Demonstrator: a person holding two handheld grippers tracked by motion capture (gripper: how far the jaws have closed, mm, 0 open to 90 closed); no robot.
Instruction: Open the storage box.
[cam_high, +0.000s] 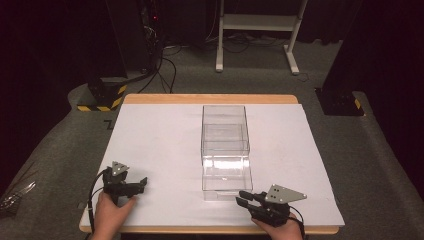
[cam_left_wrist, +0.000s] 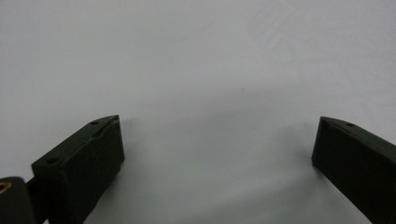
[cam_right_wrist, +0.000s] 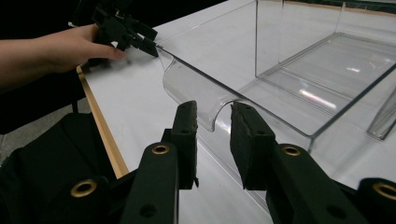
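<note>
**Both grippers at near edge, clear bin between**

The clear plastic bin (cam_high: 225, 147) stands at mid-worktop (cam_high: 150, 135), its scooped front lip towards me. My right gripper (cam_right_wrist: 212, 122) sits just short of that lip, jaws narrowly apart and holding nothing. My left gripper (cam_high: 141, 183) rests over bare white worktop, well apart from the bin, jaws spread wide.

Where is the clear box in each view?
High view: clear box at table centre, running from the middle toward the near edge.
Left gripper view: white table between wide-apart jaws.
Right gripper view: box at upper right, just beyond the jaws.
Shared landmark: the white table.
</note>
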